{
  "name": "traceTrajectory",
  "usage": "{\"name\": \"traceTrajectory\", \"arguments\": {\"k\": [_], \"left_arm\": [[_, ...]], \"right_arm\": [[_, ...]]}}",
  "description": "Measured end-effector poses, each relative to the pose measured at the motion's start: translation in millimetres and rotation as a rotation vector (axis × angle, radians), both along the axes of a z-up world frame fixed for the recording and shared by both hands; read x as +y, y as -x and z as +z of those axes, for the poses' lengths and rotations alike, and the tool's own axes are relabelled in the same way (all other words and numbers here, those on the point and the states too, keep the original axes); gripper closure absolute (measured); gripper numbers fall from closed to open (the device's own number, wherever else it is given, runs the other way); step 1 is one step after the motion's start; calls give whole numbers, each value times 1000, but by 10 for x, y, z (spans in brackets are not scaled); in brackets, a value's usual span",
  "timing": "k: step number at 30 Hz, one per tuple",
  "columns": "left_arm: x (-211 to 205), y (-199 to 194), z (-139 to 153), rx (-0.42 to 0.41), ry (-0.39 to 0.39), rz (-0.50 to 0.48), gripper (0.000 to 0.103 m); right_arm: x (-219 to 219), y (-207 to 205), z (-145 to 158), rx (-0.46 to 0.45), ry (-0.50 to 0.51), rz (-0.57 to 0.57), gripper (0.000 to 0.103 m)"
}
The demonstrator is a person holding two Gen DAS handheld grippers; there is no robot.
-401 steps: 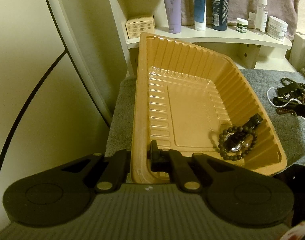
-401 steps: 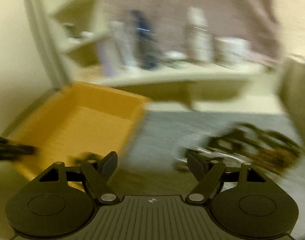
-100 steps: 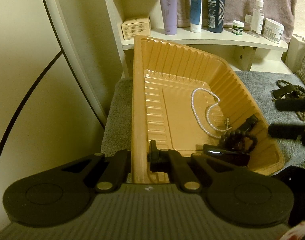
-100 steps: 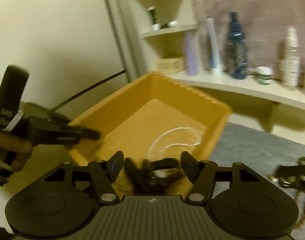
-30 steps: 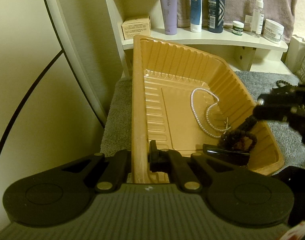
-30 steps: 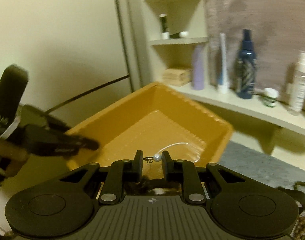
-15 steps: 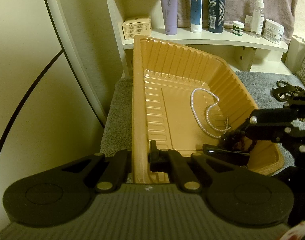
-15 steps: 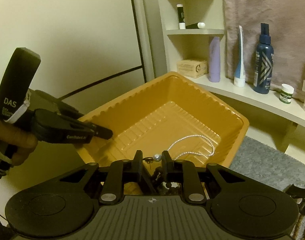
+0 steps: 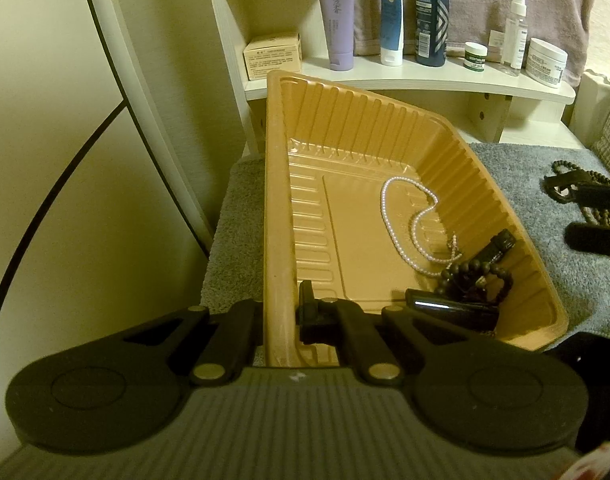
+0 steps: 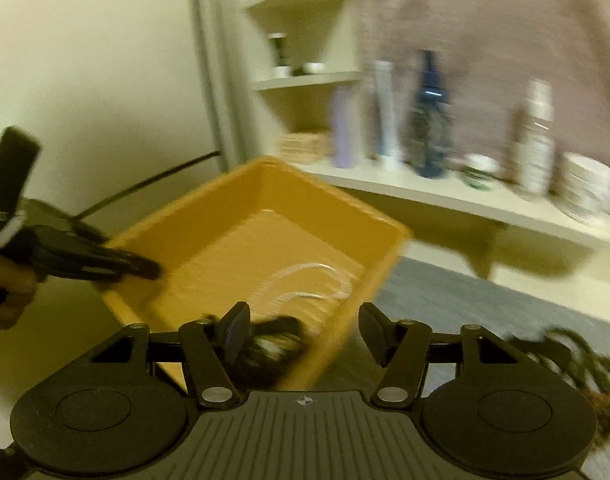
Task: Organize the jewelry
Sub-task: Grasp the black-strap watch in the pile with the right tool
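Observation:
My left gripper (image 9: 280, 312) is shut on the near left rim of the orange plastic tray (image 9: 277, 216). In the tray lie a white pearl necklace (image 9: 409, 216), a dark bead bracelet (image 9: 475, 276) and black hair clips (image 9: 451, 306). My right gripper (image 10: 305, 334) is open and empty, just right of the tray's near corner; the right wrist view is blurred. Its fingers (image 9: 597, 216) show at the right edge of the left wrist view. More dark bead strings (image 9: 573, 176) lie on the grey mat (image 9: 517, 168) to the right, also seen blurred in the right wrist view (image 10: 585, 364).
A white shelf (image 9: 425, 76) behind the tray holds a purple tube (image 9: 339, 24), a dark blue bottle (image 9: 432, 12), jars and a small box (image 9: 272, 56). A pale wall with a black curved line stands at the left.
My right gripper held a small pearl earring over the tray, then opened and pulled back to the right. The earring is no longer between its fingers. The left gripper has not moved.

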State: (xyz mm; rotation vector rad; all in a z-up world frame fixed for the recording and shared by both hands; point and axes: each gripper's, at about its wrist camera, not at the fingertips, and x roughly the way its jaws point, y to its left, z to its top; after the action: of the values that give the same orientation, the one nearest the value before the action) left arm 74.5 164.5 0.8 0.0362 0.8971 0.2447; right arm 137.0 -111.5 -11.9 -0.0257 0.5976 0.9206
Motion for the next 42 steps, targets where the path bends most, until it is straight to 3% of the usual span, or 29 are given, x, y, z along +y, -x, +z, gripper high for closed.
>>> {"name": "traceTrajectory", "arguments": {"k": [6, 10, 17, 22, 40, 42], "left_arm": [[-2, 2, 7, -1, -3, -4, 101], [-4, 5, 9, -1, -5, -6, 101], [-5, 6, 20, 1, -9, -7, 100], [-6, 8, 24, 2, -10, -6, 101], [4, 7, 13, 4, -9, -4, 101], [7, 7, 13, 4, -10, -4, 101]], "right_arm": [[-436, -183, -225, 40, 69, -260, 43], [-654, -318, -330, 42, 98, -357, 43], [-693, -609, -439, -4, 183, -353, 43], [-661, -826, -545, 43, 211, -337, 43], [-811, -1201, -646, 398, -120, -641, 43], [-804, -1211, -640, 399, -117, -648, 53]]}}
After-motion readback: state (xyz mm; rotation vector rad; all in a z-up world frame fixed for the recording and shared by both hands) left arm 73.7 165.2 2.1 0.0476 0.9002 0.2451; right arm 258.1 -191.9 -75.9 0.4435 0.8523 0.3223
